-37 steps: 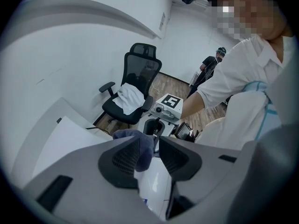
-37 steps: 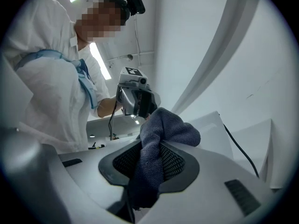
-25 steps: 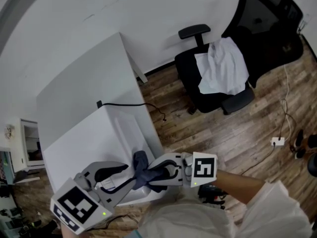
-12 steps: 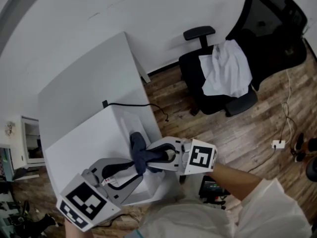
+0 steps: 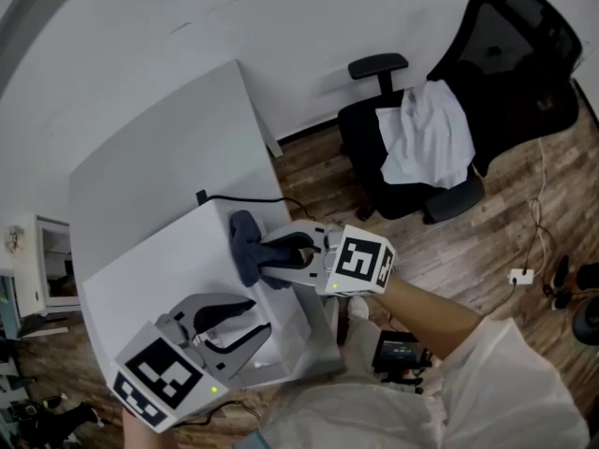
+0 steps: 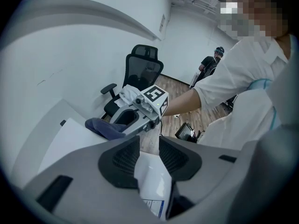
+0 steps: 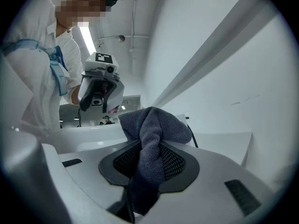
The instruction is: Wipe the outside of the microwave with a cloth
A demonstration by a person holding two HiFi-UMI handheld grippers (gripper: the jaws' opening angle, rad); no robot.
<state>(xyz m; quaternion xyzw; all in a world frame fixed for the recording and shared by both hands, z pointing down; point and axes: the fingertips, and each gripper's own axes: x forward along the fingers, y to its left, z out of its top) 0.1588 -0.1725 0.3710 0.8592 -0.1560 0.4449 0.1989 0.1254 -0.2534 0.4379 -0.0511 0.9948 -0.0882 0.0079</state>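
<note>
A wood-plank floor (image 5: 468, 213) meets a plain white wall (image 5: 281, 26), and one white table (image 5: 168, 157) stands against that wall. On the table's near end sits the one microwave (image 5: 159, 269), a white box seen from above, with a single black cable (image 5: 253, 197) leaving its back edge. The one cloth (image 5: 241, 237), dark blue-grey and bunched, lies pressed on the microwave's top close to that back edge and near the right side. The right gripper (image 5: 262, 253) is clenched on it: in the right gripper view a fold of the cloth runs down between the two dark pads and bulges out past their tips. The left gripper (image 5: 260, 316), the second of the two, is low at the microwave's front, its jaws clamped on a white labelled item (image 6: 152, 178); what that item is cannot be told. Further off stands one black office chair (image 5: 505, 73) with one white garment (image 5: 426, 138) draped over its seat. One small black device (image 5: 398, 352) lies on the floor by the person's feet
</note>
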